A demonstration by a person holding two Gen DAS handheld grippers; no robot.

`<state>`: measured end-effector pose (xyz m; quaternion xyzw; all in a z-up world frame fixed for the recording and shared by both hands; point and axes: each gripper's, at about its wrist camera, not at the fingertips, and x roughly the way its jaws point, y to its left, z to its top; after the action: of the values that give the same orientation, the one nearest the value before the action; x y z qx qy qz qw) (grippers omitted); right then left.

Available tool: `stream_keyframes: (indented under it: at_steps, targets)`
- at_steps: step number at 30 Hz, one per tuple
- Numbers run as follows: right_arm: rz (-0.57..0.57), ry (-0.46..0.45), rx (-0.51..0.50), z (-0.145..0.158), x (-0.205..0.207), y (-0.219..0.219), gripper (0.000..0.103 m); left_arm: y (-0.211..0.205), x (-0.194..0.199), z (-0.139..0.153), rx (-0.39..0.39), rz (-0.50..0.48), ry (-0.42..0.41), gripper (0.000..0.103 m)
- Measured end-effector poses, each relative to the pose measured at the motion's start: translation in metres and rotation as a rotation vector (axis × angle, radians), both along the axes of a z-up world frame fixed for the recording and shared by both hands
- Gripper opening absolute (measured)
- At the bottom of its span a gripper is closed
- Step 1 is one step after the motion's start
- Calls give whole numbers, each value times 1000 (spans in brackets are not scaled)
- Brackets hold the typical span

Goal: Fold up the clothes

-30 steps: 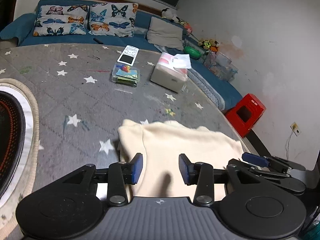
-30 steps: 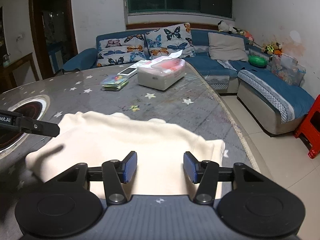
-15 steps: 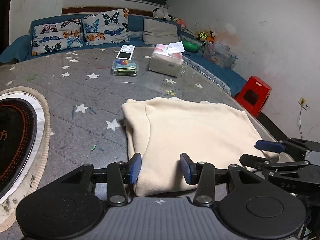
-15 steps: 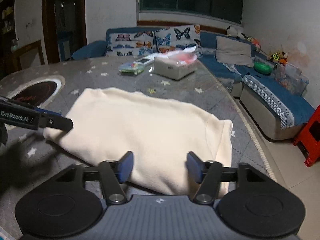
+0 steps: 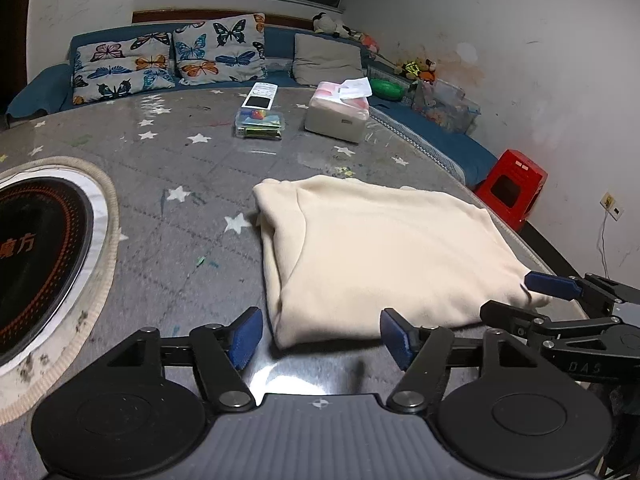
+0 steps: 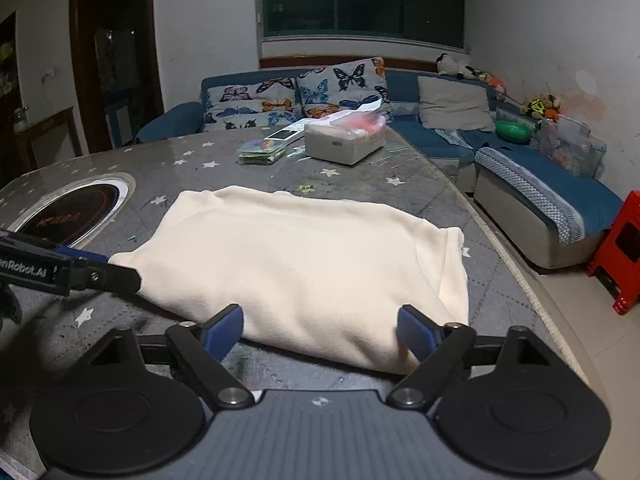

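The cream garment (image 5: pixel 384 248) lay on the grey star-printed table (image 5: pixel 168 168) as a thick folded rectangle, its layered edge toward the two grippers and its far edge toward the tissue box (image 5: pixel 338 116) and the small clear box (image 5: pixel 260 122). It sat near the table's right-hand rim, well apart from the round inset burner (image 5: pixel 44 248) on the other side.

The left gripper (image 5: pixel 320 338) stood at the near left corner of the bundle with its jaws opening; the corner of cloth showed between the blue pads (image 5: pixel 244 338), but neither pad pressed on it. The right gripper (image 6: pixel 320 330) stood at the near right part of the same edge, jaws opening wide as well, the fold bulging between the pads without being pinched. In the left wrist view the right gripper's fingers reached to the bundle's near right corner.

By the look of it, a fold had just been laid and both claws were letting go. Whether another fold was wanted is a judgement: the bundle looked compact but still broad. If so, the next move would call for gripping one short end through all layers, lifting it evenly and carrying it across without dragging the lower layers askew
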<state>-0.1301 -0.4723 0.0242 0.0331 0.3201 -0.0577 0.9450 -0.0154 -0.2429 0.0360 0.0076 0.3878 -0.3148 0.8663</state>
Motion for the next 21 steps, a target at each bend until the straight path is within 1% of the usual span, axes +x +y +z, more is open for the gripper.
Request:
stream_keyframes:
  at_steps: [7,14,19,21]
  targets:
    - [-37,-20,15,1,-9,4,92,5,-12,3,5,-7,-21,81]
    - [-72,-45,17,3,-20,10,102,11,-22,5,6,-5,-40,90]
    - [-81,-49,14,5,-26,14,103,16,-29,5,3,-2,-46,93]
    - [-83,-51,11,5,-29,17,103,18,-32,6,3,-3,-52,96]
